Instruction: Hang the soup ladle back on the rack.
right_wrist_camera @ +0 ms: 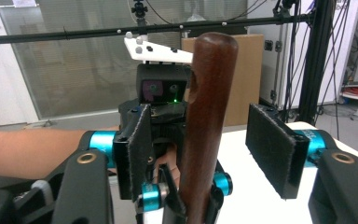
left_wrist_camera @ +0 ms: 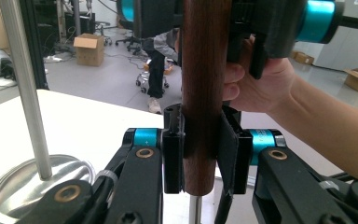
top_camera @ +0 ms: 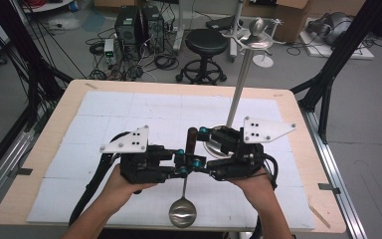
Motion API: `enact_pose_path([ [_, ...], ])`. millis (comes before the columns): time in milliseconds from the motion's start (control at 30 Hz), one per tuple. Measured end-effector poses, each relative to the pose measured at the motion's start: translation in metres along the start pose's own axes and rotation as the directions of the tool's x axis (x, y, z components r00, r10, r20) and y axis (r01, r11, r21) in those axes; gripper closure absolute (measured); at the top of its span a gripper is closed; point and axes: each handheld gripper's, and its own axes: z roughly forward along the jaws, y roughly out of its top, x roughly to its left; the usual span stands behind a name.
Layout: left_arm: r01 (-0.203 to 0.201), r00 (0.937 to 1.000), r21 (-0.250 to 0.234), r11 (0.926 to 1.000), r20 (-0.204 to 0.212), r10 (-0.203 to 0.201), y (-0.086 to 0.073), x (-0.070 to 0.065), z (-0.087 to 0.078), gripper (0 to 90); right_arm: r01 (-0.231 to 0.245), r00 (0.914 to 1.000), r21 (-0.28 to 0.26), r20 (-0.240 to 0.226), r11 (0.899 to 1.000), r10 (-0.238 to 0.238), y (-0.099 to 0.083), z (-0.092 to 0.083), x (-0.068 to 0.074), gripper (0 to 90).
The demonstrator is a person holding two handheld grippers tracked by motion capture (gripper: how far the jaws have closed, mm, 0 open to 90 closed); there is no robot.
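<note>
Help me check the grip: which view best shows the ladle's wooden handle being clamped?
The left gripper view: the wooden handle stands upright, pinched between that hand-held gripper's jaws. The right gripper view shows its rounded top between open jaws. The high view shows it small, with the ladle bowl below.

So on the table there's one ladle with a wooden handle, one metal stand, and two grippers, the left gripper and the right gripper. Behind it: one black stool, two computer towers.
</note>
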Motion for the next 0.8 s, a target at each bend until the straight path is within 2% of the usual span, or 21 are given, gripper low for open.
enact_pose_path([
  [433,0.000,1.0000,-0.002,1.0000,0.009,0.000,-0.0005,-0.0003,0.0011,73.4,-0.013,0.9998,-0.021,-0.016,1.000,0.012,0.0002,0.0017,-0.0013,62.0],
  [800,-0.009,0.9999,-0.008,0.9999,0.011,0.009,-0.0003,-0.0008,0.0005,73.3,-0.031,0.9989,-0.022,-0.036,0.999,0.030,-0.0026,0.0023,-0.0025,71.2],
])
